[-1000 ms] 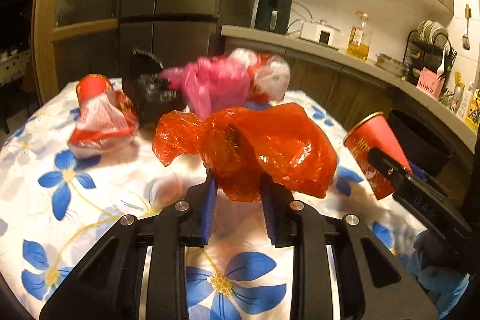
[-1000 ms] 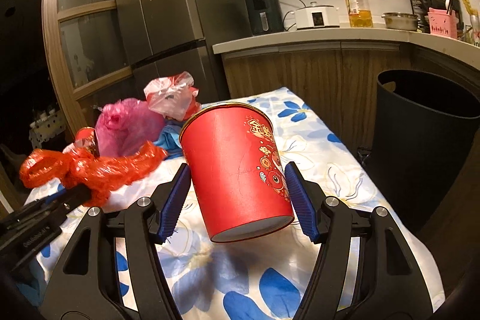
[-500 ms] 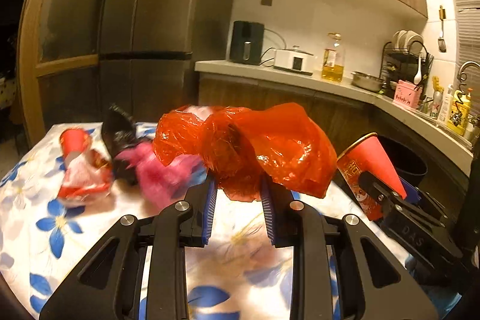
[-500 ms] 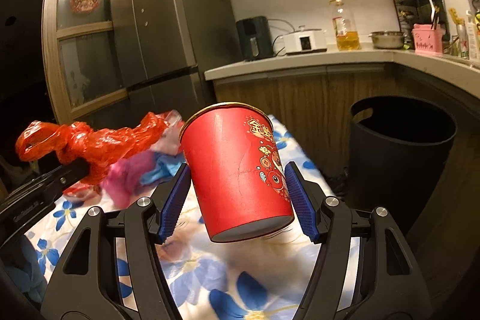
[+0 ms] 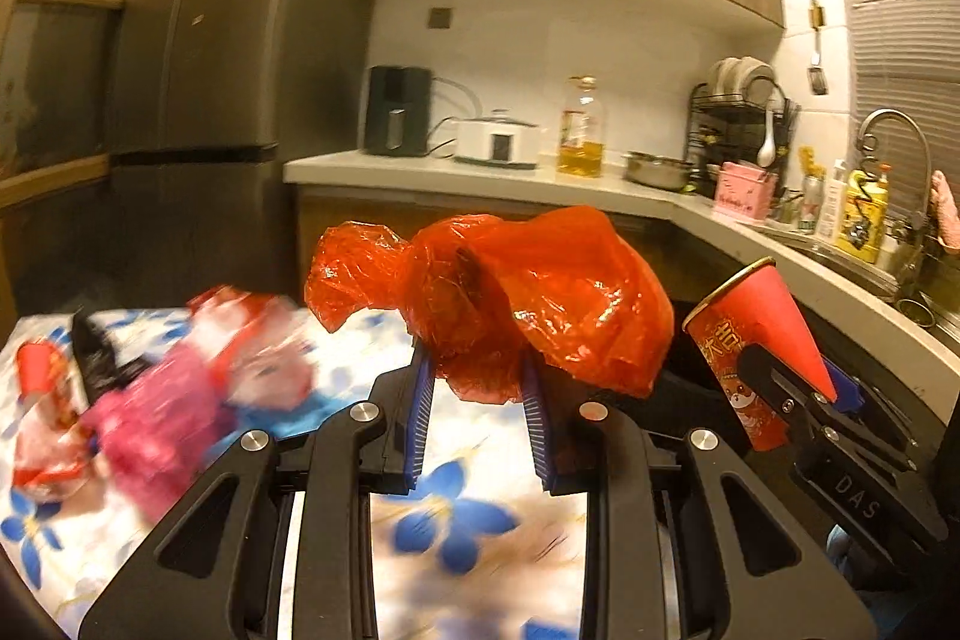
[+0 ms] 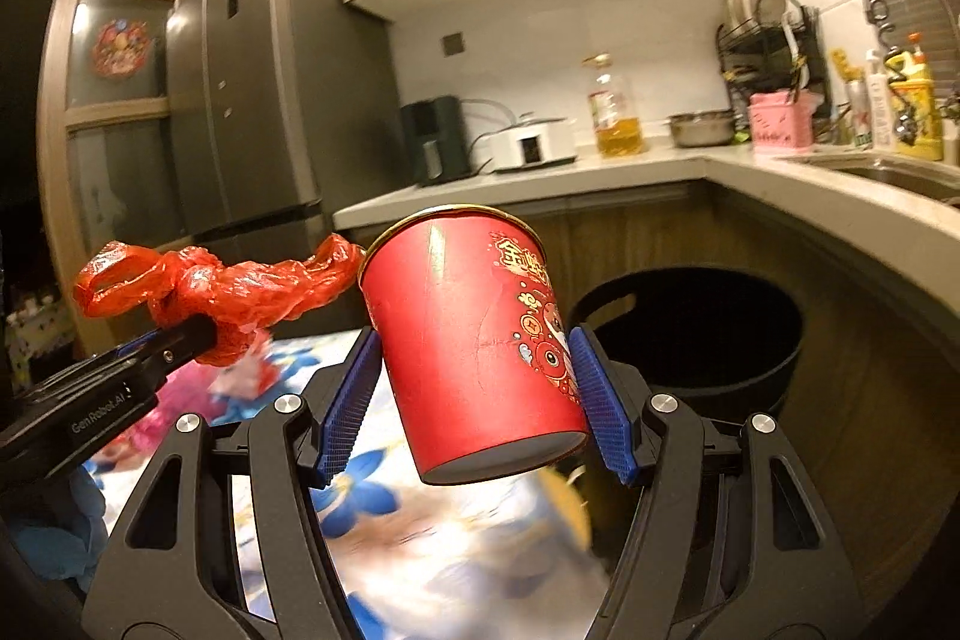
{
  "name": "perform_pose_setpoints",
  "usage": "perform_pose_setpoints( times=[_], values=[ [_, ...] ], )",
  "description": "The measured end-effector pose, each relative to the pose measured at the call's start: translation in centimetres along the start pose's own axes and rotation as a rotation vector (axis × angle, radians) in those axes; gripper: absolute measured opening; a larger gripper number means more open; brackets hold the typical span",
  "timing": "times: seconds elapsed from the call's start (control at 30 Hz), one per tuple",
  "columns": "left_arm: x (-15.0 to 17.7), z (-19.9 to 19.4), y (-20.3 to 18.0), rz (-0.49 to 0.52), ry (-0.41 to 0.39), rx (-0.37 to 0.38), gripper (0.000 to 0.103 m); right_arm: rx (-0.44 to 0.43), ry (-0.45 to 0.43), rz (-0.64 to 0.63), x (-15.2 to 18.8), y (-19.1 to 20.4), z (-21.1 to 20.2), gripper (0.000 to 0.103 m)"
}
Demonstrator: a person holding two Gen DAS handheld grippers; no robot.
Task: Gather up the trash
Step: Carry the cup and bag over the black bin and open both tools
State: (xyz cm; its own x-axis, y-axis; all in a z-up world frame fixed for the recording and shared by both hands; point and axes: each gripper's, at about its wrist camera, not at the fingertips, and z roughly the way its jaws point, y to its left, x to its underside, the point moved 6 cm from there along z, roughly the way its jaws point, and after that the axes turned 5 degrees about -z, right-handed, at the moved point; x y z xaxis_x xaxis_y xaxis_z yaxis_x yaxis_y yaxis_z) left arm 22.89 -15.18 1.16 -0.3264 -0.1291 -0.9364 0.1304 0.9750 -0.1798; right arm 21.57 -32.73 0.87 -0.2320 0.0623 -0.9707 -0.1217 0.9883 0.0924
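Note:
My left gripper [image 5: 477,379] is shut on a crumpled red plastic bag [image 5: 540,298], held above the flowered table [image 5: 468,520]; the bag also shows in the right wrist view [image 6: 240,286]. My right gripper [image 6: 480,382] is shut on a red paper cup [image 6: 474,340], held upright and slightly tilted; the cup shows at the right of the left wrist view [image 5: 750,340]. A black trash bin [image 6: 696,328] stands on the floor just beyond the right gripper. More trash lies on the table at the left: a pink bag [image 5: 162,412], a red-and-white wrapper [image 5: 252,334], a black bag [image 5: 90,352], a small red cup [image 5: 36,370].
A grey kitchen counter [image 6: 780,184] curves behind and right of the bin, with a cooker, an oil bottle, a pot and a dish rack on it. A dark fridge [image 5: 228,88] stands behind the table. The sink tap [image 5: 894,142] is at the far right.
Both grippers have lifted and swung right with their loads. The table trash has slid left in view and the bin and counter have come closer.

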Motion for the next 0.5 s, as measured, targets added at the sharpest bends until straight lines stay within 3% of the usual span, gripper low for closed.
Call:
perform_pose_setpoints(
  times=[0.27, 0.5],
  values=[
    [-1.5, 4.7, -6.3, 0.058, -0.009, 0.104, 0.028, 0.134, -0.064, 0.032, -2.8, -6.8, 0.3, 0.064],
    [-1.3, 8.4, -10.4, 0.088, 0.005, 0.171, 0.028, 0.201, -0.067, 0.056, -3.4, -11.0, 1.8, 0.064]
  ],
)
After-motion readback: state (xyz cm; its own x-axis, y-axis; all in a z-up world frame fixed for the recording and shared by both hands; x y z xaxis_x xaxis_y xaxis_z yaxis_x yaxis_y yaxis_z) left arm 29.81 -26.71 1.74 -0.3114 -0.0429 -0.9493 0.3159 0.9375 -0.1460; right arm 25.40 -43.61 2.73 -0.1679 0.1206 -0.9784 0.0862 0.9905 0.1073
